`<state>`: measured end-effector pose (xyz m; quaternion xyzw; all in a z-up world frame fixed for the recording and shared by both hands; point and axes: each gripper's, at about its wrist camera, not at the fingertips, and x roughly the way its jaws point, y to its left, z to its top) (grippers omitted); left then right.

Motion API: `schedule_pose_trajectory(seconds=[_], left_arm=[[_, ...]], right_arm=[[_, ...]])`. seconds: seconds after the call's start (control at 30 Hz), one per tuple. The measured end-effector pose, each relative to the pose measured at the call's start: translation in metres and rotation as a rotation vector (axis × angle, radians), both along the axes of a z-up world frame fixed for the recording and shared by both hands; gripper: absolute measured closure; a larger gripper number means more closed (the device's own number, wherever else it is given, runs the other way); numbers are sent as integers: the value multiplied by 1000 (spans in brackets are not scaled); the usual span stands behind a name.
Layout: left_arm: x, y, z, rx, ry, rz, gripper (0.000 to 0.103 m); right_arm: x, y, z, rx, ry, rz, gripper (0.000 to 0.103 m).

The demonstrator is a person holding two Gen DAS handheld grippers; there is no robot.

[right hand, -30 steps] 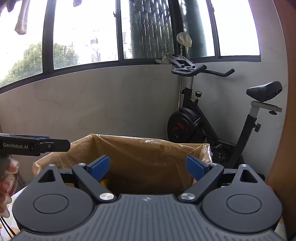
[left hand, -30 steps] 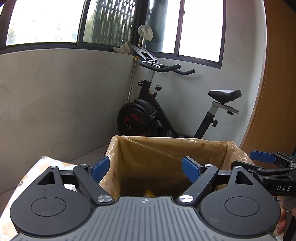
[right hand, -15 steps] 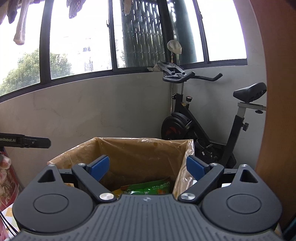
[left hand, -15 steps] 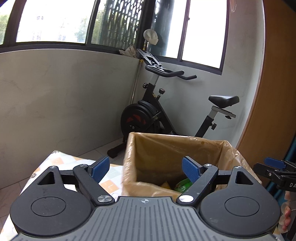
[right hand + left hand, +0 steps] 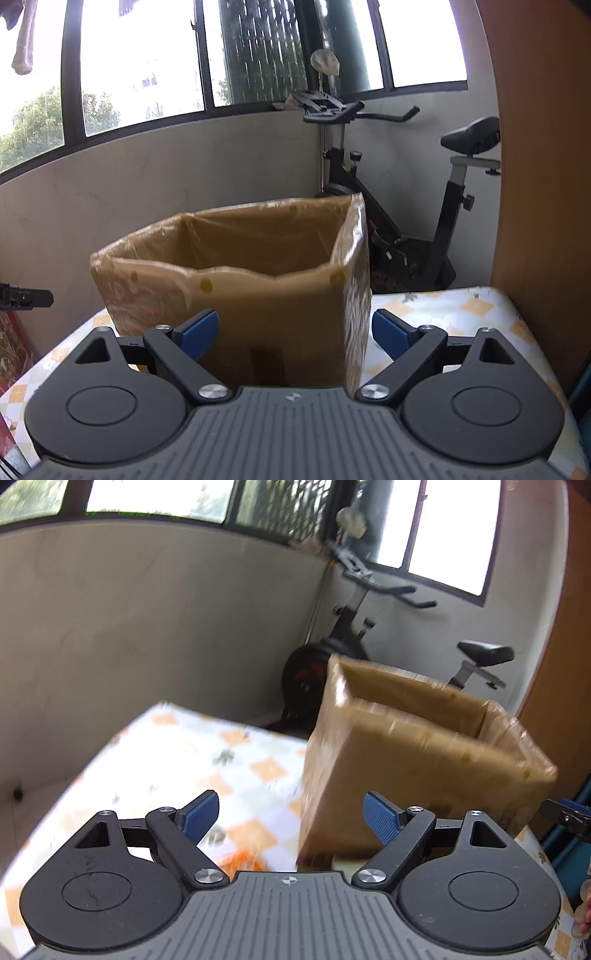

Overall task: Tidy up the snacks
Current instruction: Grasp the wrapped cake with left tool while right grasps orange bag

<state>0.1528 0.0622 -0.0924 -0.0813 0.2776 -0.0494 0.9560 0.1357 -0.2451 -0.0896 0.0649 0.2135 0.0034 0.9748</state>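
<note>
Both the left gripper (image 5: pixel 291 812) and right gripper (image 5: pixel 294 332) gape empty before the box (image 5: pixel 236 291) (contents hidden).

Box (image 5: pixel 258 295) on table (image 5: pixel 461 314), bike (image 5: pixel 406 206) behind

1. You've got big dark-framed windows (image 5: pixel 144 70) up top, daylight pouring in.
2. Pale marbled wall (image 5: pixel 184 173) underneath.
3. Black exercise bike (image 5: pixel 402 206) parked in your corner.
4. Wooden panel (image 5: pixel 539 147) on your right.

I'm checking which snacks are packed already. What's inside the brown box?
Only the plastic-lined inner walls of the brown box show in either view. Its near wall hides the bottom, so any snacks inside cannot be seen. Both tongs are open and empty.
</note>
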Motion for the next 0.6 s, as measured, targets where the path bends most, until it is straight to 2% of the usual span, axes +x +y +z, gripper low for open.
schedule_pose_trajectory(seconds=[0.13,0.27,0.6], left_arm=[[-5,2,-28,-3,69,13,16],[-8,1,-49,20,119,25,16],[-9,-1,-68,8,185,13,16]], right_arm=[[-8,7,-23,-27,58,-3,10],[-17,9,-48,15,134,7,10],[-34,18,-83,62,274,49,11]])
